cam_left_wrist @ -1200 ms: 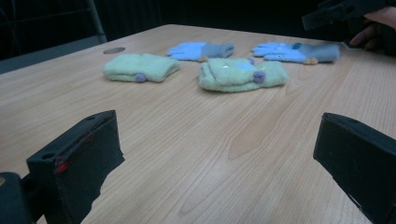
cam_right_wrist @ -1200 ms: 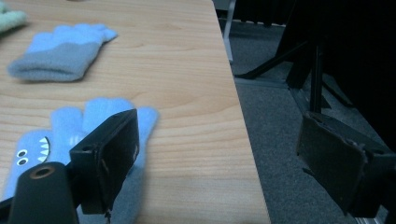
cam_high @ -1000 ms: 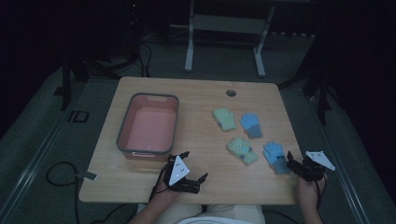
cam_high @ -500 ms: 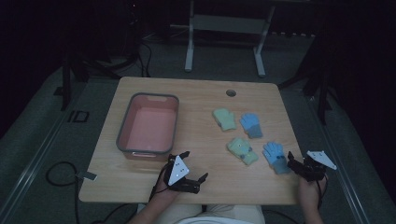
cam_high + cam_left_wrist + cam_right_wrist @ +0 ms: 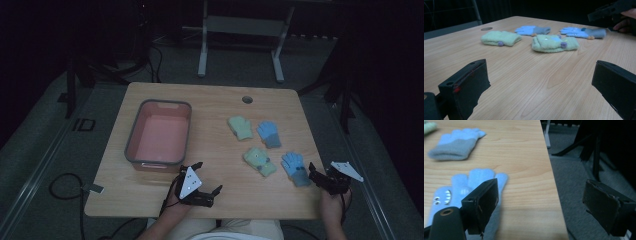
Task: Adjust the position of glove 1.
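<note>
— Where is the right gripper (image 5: 316, 174)?

— At the tabletop's (image 5: 215, 145) near right edge, jaws spread wide and empty. The near blue glove (image 5: 296, 168) lies just beside it; in the right gripper view the glove (image 5: 461, 192) sits under the left jaw, while the other jaw hangs past the edge over the floor.

— And the left gripper (image 5: 209, 180)?

— Also wide open, holding nothing. Ahead of it lie two green gloves (image 5: 554, 43) (image 5: 501, 38), well apart from its jaws; a grey-rimmed bin (image 5: 159, 133) stands just beyond.

Overhead view; two low tabletop (image 5: 220, 112) close-ups
</note>
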